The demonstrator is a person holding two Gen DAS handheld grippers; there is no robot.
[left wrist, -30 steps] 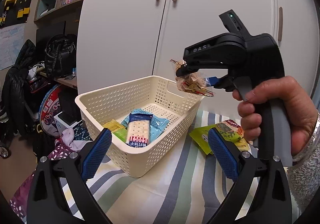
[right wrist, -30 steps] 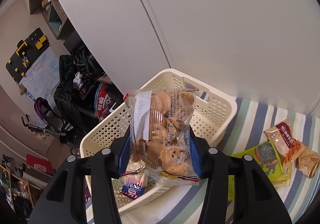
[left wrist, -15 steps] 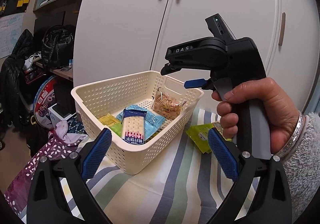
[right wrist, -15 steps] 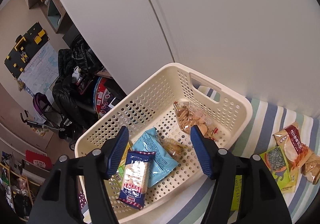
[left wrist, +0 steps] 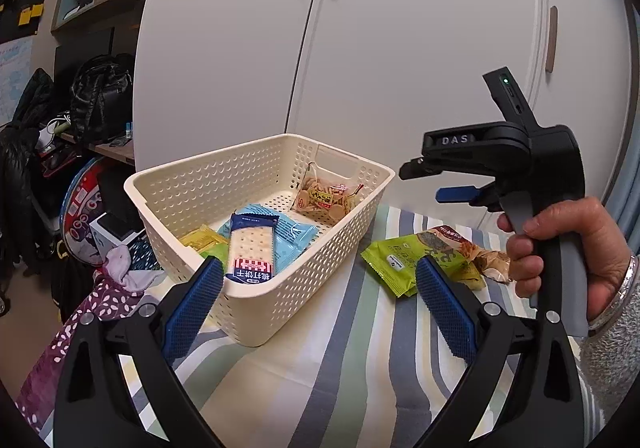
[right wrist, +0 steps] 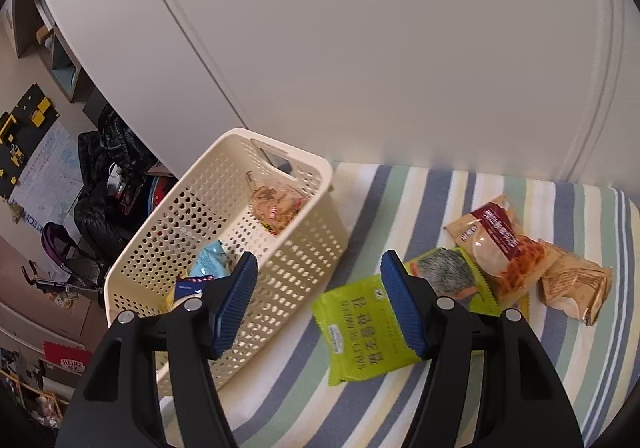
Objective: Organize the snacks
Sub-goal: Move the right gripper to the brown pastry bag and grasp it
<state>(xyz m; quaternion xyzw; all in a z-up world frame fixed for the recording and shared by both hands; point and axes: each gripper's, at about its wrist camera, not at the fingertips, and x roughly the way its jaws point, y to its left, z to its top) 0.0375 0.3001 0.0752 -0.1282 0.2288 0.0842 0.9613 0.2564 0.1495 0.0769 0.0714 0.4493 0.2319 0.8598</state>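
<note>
The clear cookie bag (left wrist: 327,197) now lies in the cream basket (left wrist: 208,184), frame centre; the emptied right gripper (right wrist: 318,302) sits lower right above the green packet (right wrist: 360,332).

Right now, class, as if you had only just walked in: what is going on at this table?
A person is sorting snack packets into a cream perforated basket on a striped tablecloth, using a hand-held gripper in each hand. Both the left gripper and the right gripper are open and hold nothing. The basket holds a clear bag of biscuits, a cracker pack and a few others. A green packet and some more snacks lie loose on the cloth beside the basket.
</note>
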